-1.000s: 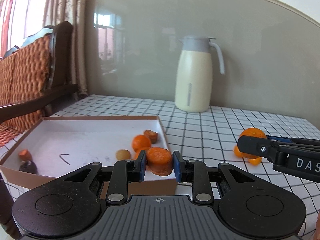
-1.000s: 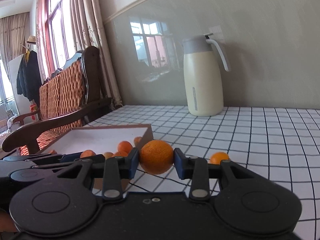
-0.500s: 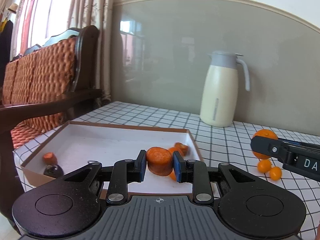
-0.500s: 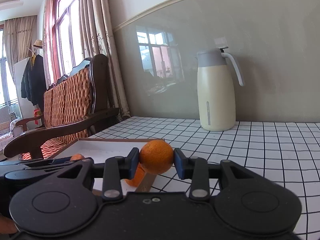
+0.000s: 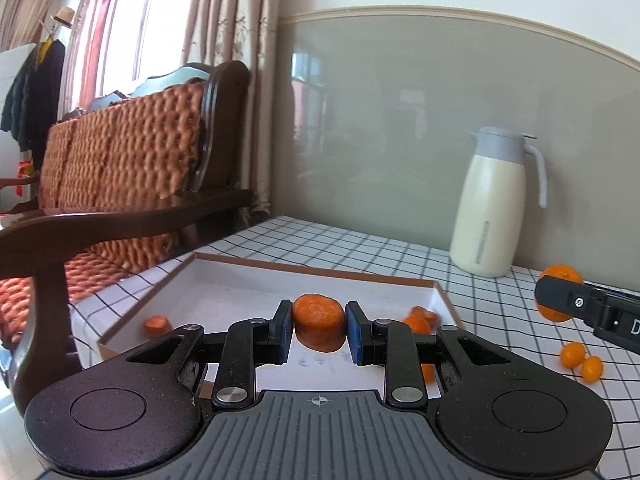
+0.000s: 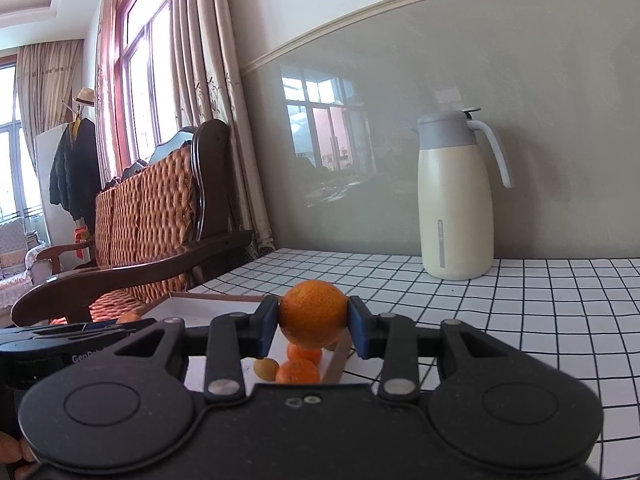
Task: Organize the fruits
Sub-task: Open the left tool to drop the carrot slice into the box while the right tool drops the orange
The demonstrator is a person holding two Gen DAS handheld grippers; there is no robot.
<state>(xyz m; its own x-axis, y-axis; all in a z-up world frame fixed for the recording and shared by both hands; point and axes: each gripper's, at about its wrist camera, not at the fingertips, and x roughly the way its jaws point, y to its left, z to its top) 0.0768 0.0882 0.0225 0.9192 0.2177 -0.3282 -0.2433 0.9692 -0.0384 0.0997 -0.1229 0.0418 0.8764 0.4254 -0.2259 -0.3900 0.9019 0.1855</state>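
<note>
My left gripper (image 5: 318, 330) is shut on a chunk of carrot (image 5: 318, 322) and holds it above the shallow white box (image 5: 224, 276). In the box lie another carrot piece (image 5: 157, 325) at the left and some orange fruit (image 5: 418, 322) near its right wall. My right gripper (image 6: 313, 320) is shut on a round orange (image 6: 313, 313), held over the box's right corner (image 6: 338, 362), where small oranges (image 6: 299, 372) and a pale kumquat (image 6: 266, 369) lie. In the left wrist view the right gripper's finger (image 5: 576, 304) and its orange (image 5: 560, 276) show at the right, above two kumquats (image 5: 581, 360) on the table.
A cream thermos jug (image 5: 494, 208) stands at the back of the checked tablecloth (image 6: 520, 300) by the wall. A wooden bench with a woven orange cushion (image 5: 120, 160) runs along the table's left side. The box's brown rim (image 5: 320, 270) rises a little above the cloth.
Both grippers have swung left with their loads. The left one now holds the carrot chunk over the middle of the box; the right one has brought the orange over the box's corner.
</note>
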